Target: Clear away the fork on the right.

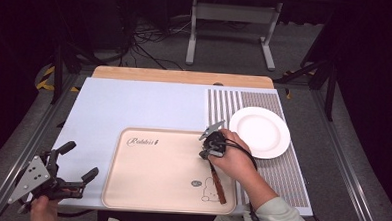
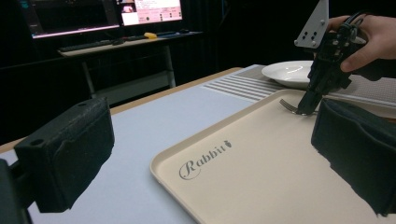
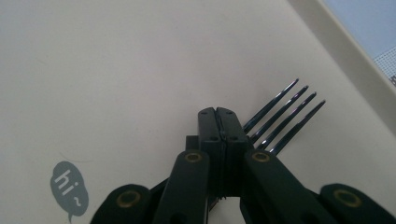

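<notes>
We see a beige tray [image 1: 151, 183] lying on the pale blue mat [image 1: 134, 105] at the near edge of the counter [image 1: 183, 76]. The tray carries the printed word "Rabbit" at its far left and a small rabbit drawing [image 1: 211, 190] near its near right corner. A fork [image 3: 280, 116] lies inside the tray, close to its right rim. In the high view its brown handle [image 1: 218, 184] runs toward the near edge, beside the rabbit drawing. In the right gripper view the four tines point away from the camera, and they rest on or just above the tray floor.

The right gripper [image 1: 211, 143] is held in the person's right hand [image 1: 237, 160] and points down into the tray's far right part. Its fingers [image 3: 217, 128] are pressed together at the tips, just beside the neck of the fork. We cannot tell whether they clamp the fork or only stand next to it.

A white plate [image 1: 259, 132] sits on the striped mat [image 1: 276, 164], just right of the tray. Nothing lies on the plate.

The left gripper [image 1: 71, 162] is held in the left hand [image 1: 42, 206] at the counter's near left corner, outside the tray. Its fingers [image 2: 65, 154] stand wide apart and hold nothing.
</notes>
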Demonstrator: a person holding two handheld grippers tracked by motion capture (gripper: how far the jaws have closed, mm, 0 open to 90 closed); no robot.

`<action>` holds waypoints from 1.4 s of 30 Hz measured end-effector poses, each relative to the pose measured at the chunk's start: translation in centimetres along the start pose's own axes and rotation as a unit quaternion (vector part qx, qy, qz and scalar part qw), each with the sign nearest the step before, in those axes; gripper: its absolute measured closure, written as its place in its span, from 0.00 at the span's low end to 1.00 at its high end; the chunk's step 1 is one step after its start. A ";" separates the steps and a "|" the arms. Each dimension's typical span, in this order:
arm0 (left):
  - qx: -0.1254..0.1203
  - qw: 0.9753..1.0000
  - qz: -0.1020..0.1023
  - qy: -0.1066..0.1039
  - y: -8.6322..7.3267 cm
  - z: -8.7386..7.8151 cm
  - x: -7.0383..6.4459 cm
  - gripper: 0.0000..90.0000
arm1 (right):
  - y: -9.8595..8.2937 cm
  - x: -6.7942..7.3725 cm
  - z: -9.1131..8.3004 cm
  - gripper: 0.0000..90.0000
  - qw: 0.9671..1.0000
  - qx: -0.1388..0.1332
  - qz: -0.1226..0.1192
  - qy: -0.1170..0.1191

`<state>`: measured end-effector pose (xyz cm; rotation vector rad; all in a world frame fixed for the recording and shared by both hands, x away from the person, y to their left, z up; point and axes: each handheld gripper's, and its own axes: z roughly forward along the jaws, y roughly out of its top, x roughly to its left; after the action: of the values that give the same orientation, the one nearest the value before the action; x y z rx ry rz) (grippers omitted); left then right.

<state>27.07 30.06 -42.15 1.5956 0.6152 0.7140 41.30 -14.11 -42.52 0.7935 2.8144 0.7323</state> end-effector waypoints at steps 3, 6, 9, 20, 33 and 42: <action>0.000 1.000 0.001 0.001 0.0 0.0 0.0 0.00 | -0.1 -0.1 0.2 1.00 1.000 0.003 -0.001 0.000; 0.000 1.000 0.000 0.001 0.0 0.0 0.0 0.00 | -0.1 -0.1 0.3 1.00 1.000 0.006 -0.002 -0.001; 0.001 1.000 0.000 0.000 0.0 0.0 0.0 0.00 | 0.0 0.0 0.3 1.00 1.000 0.008 -0.003 -0.001; 0.001 1.000 0.001 0.000 0.0 0.0 0.0 0.00 | 0.1 0.0 0.5 1.00 1.000 0.012 -0.002 0.000; 0.001 1.000 0.000 0.000 0.0 0.0 0.0 0.00 | -0.3 -0.8 0.1 1.00 1.000 0.018 0.011 -0.019; 0.001 1.000 0.001 0.000 0.0 0.0 0.0 0.00 | -0.7 -1.2 -0.2 1.00 0.999 0.025 0.024 -0.031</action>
<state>27.11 30.05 -42.19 1.5980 0.6160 0.7150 41.93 -15.33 -42.66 0.8796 2.7765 0.6349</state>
